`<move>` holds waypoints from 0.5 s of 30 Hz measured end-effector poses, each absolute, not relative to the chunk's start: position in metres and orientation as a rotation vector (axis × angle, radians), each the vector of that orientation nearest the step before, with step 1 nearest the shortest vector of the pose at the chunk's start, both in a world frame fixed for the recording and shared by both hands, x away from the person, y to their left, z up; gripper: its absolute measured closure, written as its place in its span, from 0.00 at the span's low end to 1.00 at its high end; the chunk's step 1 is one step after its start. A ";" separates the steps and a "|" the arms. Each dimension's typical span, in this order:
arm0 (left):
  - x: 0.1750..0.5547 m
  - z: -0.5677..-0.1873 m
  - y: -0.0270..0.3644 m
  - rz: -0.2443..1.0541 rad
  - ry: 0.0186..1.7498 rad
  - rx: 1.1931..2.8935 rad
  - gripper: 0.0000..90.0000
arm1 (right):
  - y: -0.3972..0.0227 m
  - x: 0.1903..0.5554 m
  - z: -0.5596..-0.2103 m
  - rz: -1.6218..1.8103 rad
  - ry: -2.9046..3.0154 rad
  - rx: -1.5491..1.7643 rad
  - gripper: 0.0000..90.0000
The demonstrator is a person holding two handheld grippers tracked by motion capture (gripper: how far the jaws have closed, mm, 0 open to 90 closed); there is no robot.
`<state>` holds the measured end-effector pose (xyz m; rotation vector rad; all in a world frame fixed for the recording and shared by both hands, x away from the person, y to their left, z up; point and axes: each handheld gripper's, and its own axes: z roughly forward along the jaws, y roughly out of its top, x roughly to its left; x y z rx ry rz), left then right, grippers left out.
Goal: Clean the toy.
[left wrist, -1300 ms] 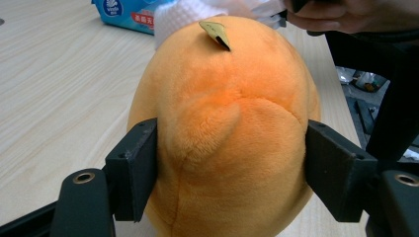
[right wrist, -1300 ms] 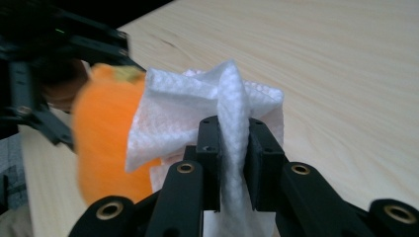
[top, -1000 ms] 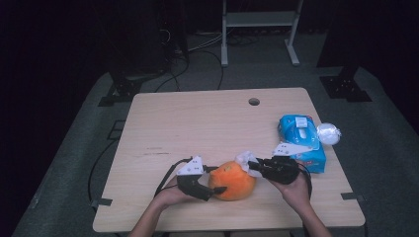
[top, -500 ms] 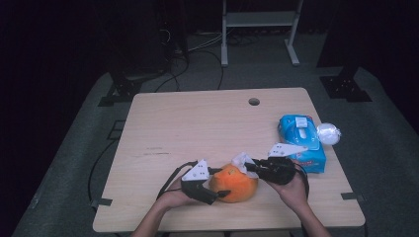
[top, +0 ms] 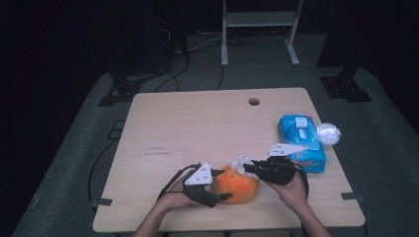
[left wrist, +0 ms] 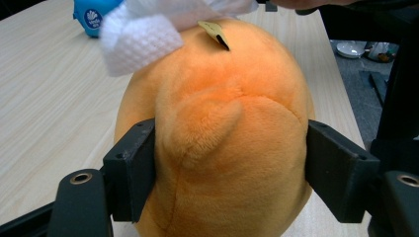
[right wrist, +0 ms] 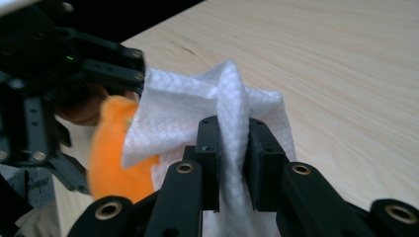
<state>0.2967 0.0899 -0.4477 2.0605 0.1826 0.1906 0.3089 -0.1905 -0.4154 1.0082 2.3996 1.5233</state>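
An orange plush toy [top: 237, 185] rests on the wooden table [top: 197, 128] near its front edge. My left gripper [top: 225, 190] is shut on it, and its jaws press the toy's two sides [left wrist: 232, 148]. A white wipe [top: 242, 163] lies against the top of the toy [left wrist: 143, 42]. My right gripper [top: 249, 168] is shut on the wipe, which is bunched between its pads [right wrist: 232, 148]. In the right gripper view the orange toy [right wrist: 116, 148] shows behind the wipe, with the left gripper's black frame [right wrist: 59, 74] beyond it.
A blue pack of wipes [top: 301, 140] lies at the table's right edge, with a white ball-like object [top: 328, 133] beside it. A cable hole [top: 254, 101] sits near the far edge. A metal stand [top: 259, 29] and cables are on the floor behind.
The right gripper with the wipe has shifted slightly left over the top of the toy. The left gripper and the toy have stayed nearly in place.
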 end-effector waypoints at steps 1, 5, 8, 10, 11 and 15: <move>0.297 -0.448 0.091 0.187 0.185 2.059 0.29 | -0.194 0.311 -0.418 1.518 2.399 1.029 0.85; 0.300 -0.449 0.096 0.169 0.202 2.058 0.29 | -0.207 0.313 -0.421 1.489 2.374 1.100 0.85; 0.302 -0.451 0.101 0.154 0.221 2.055 0.29 | -0.206 0.308 -0.415 1.512 2.363 1.064 0.85; 0.305 -0.451 0.104 0.141 0.235 2.056 0.29 | -0.203 0.307 -0.415 1.500 2.377 1.043 0.85; 0.305 -0.451 0.105 0.139 0.239 2.053 0.29 | -0.202 0.307 -0.417 1.488 2.387 1.045 0.85; 0.305 -0.451 0.105 0.137 0.241 2.054 0.29 | -0.206 0.312 -0.427 1.444 2.406 1.096 0.85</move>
